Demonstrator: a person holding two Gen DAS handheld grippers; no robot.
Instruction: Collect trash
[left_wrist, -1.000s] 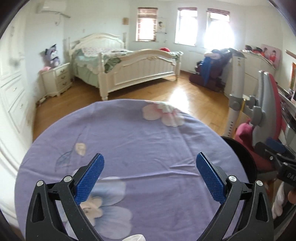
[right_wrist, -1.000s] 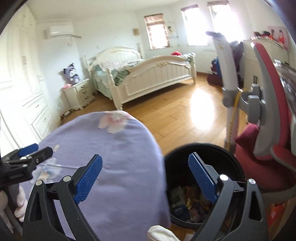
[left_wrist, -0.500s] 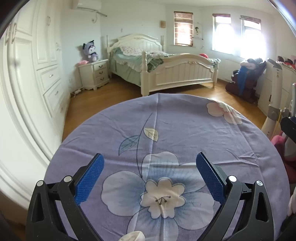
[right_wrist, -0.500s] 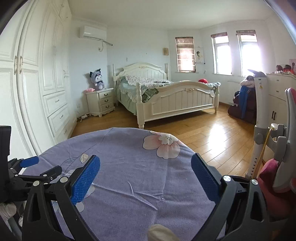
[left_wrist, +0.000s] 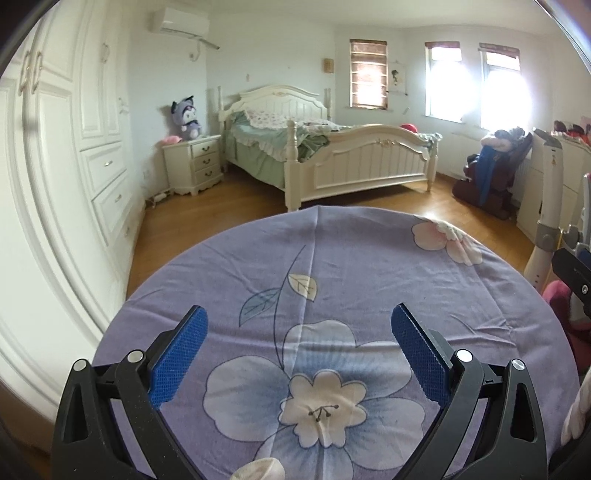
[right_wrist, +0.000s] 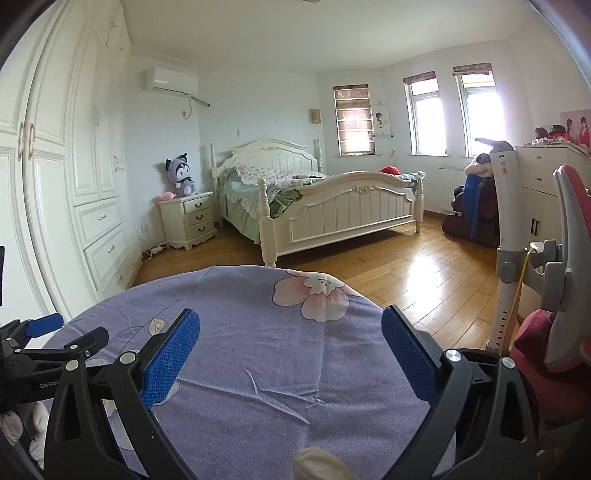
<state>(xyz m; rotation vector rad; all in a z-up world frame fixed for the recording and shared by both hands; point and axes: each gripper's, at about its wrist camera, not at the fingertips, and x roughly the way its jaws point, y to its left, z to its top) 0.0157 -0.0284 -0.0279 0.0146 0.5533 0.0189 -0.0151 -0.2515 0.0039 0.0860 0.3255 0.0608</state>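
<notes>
A round table with a purple flowered cloth (left_wrist: 332, 280) fills the lower half of both views; it also shows in the right wrist view (right_wrist: 258, 354). No trash shows on it. My left gripper (left_wrist: 299, 347) is open and empty, held above the cloth near its big blue flower. My right gripper (right_wrist: 290, 350) is open and empty above the table's right part. The left gripper (right_wrist: 40, 332) shows at the left edge of the right wrist view. The black bin is out of view.
A white bed (left_wrist: 332, 162) and a nightstand (left_wrist: 194, 162) stand across the wooden floor. White wardrobes (left_wrist: 74, 147) line the left wall. A red and grey chair (right_wrist: 554, 332) and a white post (right_wrist: 508, 258) stand right of the table.
Both grippers swung left, away from the black bin beside the table, and rose. The bin has left both views. Both grippers stayed open and empty.
</notes>
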